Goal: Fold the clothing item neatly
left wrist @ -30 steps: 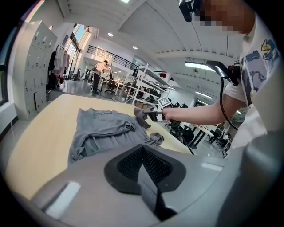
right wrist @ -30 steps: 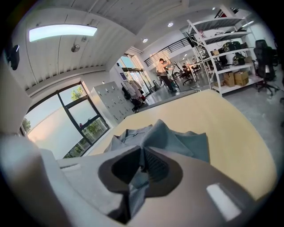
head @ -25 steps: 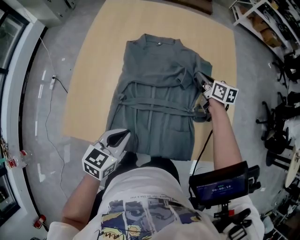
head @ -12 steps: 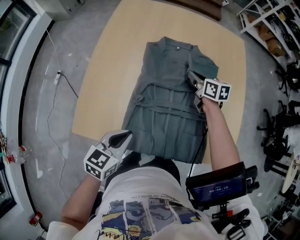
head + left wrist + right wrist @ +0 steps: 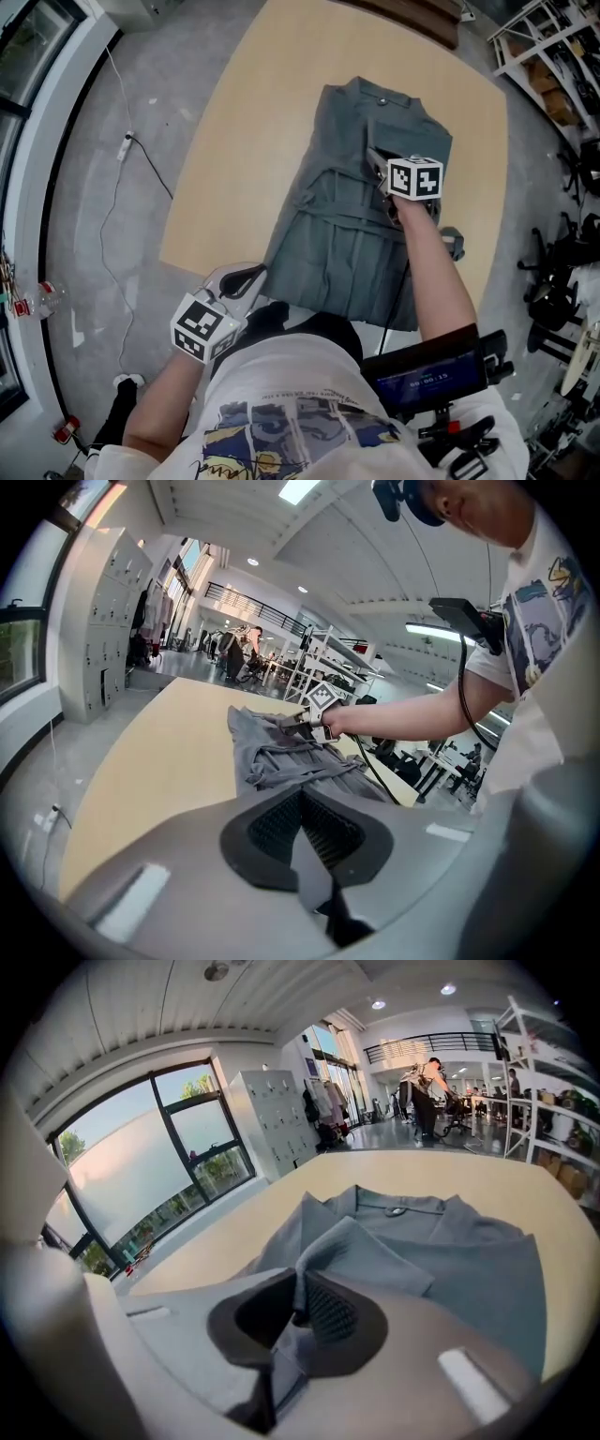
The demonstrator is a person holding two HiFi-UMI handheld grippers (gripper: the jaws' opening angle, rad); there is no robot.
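Note:
A grey garment lies flat on the light wooden table, collar at the far end and a belt across its middle. My right gripper is over its upper right part, shut on a fold of the sleeve that is pulled in over the chest. The cloth runs between the pads and the jaws stand nearly closed. My left gripper hovers at the table's near edge by the hem, shut with nothing in it. In the left gripper view the garment and the right gripper lie ahead.
A cable and power strip lie on the grey floor at the left. Shelving and office chairs stand to the right. A small screen hangs at the person's chest. Lockers and windows line the far wall.
My right gripper has carried the sleeve fold leftward from the garment's right edge onto its chest. The left gripper stays near the hem, still shut.

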